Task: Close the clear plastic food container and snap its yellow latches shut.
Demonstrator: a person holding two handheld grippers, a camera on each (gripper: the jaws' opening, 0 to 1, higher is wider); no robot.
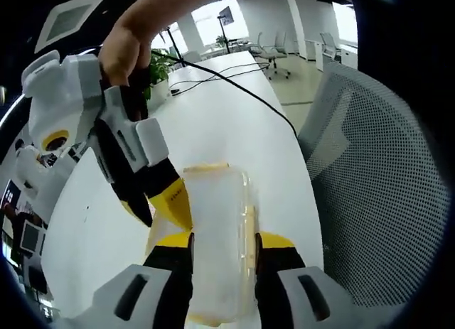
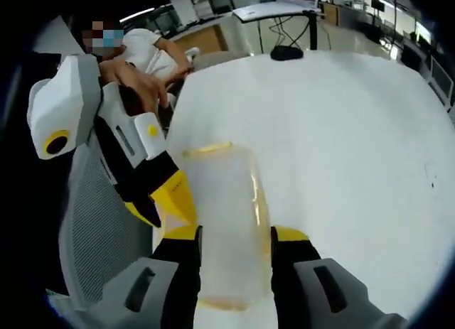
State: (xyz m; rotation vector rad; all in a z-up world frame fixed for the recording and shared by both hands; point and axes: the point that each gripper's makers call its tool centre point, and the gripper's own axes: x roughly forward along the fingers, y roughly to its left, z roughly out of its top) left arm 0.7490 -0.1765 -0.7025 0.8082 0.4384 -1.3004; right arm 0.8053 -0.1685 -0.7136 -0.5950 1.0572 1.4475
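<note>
The clear plastic container (image 1: 217, 201) lies lengthwise on the white table (image 1: 213, 123), its lid down and yellow latches (image 1: 249, 229) along its edges. My left gripper (image 1: 224, 240) straddles its near end, both yellow-tipped jaws pressed against its sides. The right gripper (image 1: 163, 208), held by a hand, reaches in from the left, its tips at the container's left edge. In the right gripper view the container (image 2: 224, 194) sits between my right gripper's (image 2: 236, 235) jaws, which touch both sides. The left gripper (image 2: 167, 201) meets the container's left edge there.
A grey mesh chair (image 1: 377, 165) stands close along the table's right edge, and a black cable (image 1: 242, 87) runs across the far tabletop. In the right gripper view, bare table (image 2: 341, 130) spreads to the right, the chair (image 2: 85, 215) is at left, and a person (image 2: 153, 52) sits behind.
</note>
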